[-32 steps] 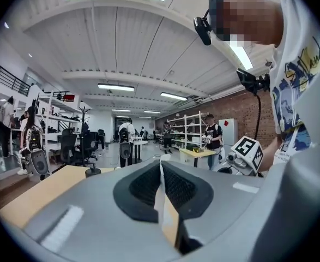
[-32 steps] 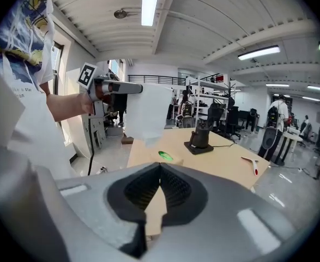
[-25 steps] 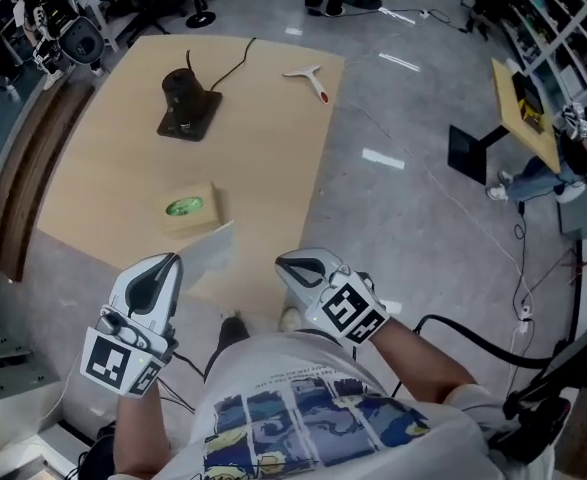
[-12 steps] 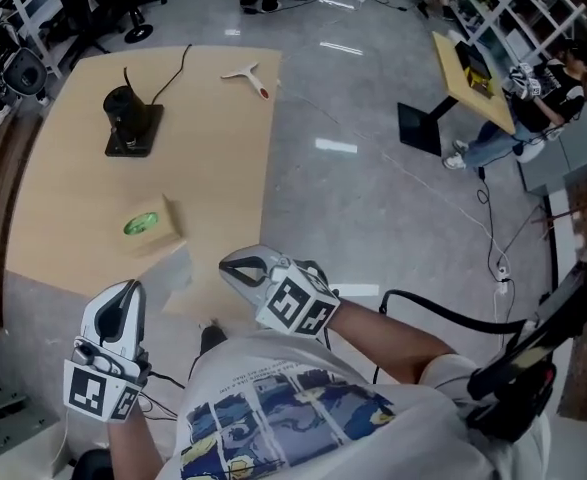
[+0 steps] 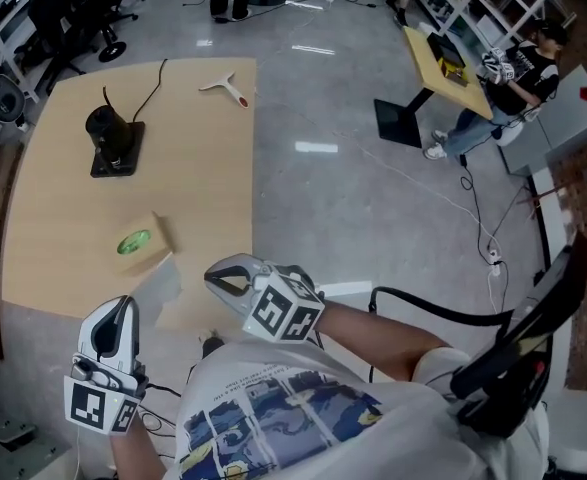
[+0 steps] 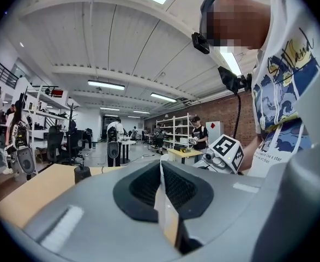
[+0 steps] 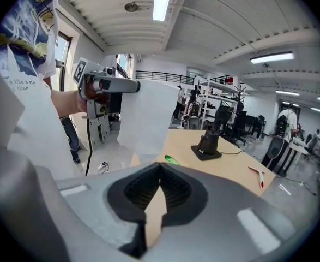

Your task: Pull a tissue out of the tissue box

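Tissue out of the box, clamped in our left gripper

We held the left gripper (image 5: 125, 302) at lower left, jaws shut on the white tissue (image 5: 160, 281), which hung free just below the tissue box (image 5: 139, 242) on the wooden table (image 5: 63, 198). Since a second before, box and table had slid toward the upper left, and our right gripper (image 5: 212, 276), jaws together and empty, had drifted left toward the centre.
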A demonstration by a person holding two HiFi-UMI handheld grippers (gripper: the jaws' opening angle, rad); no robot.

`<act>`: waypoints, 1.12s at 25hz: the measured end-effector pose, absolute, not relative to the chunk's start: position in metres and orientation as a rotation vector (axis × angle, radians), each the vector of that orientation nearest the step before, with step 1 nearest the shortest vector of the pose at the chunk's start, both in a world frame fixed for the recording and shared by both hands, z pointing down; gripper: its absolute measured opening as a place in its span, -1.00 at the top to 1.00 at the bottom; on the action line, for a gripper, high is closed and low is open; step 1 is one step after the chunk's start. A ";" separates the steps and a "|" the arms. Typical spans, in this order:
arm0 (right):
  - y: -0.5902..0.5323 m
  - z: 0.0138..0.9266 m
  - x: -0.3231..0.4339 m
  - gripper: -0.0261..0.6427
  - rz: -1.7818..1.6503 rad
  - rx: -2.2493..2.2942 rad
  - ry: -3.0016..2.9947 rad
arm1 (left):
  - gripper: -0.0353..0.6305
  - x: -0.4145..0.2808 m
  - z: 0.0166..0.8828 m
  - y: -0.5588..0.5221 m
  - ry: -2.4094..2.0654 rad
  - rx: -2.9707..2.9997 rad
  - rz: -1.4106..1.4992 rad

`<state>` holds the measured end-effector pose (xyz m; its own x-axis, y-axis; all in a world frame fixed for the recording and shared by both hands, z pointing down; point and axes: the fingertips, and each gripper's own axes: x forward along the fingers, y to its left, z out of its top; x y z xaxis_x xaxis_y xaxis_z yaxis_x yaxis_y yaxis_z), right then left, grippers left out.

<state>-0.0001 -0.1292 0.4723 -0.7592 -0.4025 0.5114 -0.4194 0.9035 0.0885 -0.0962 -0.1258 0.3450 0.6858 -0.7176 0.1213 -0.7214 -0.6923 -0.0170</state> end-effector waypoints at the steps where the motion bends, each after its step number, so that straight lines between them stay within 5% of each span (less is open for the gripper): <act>1: -0.129 0.472 -0.002 0.91 0.039 0.592 -2.528 | 0.88 -0.097 0.344 -0.126 -1.215 2.861 0.186; 28: -0.147 0.472 -0.048 0.91 0.040 0.714 -2.444 | 0.88 -0.134 0.349 -0.157 -1.006 2.979 0.183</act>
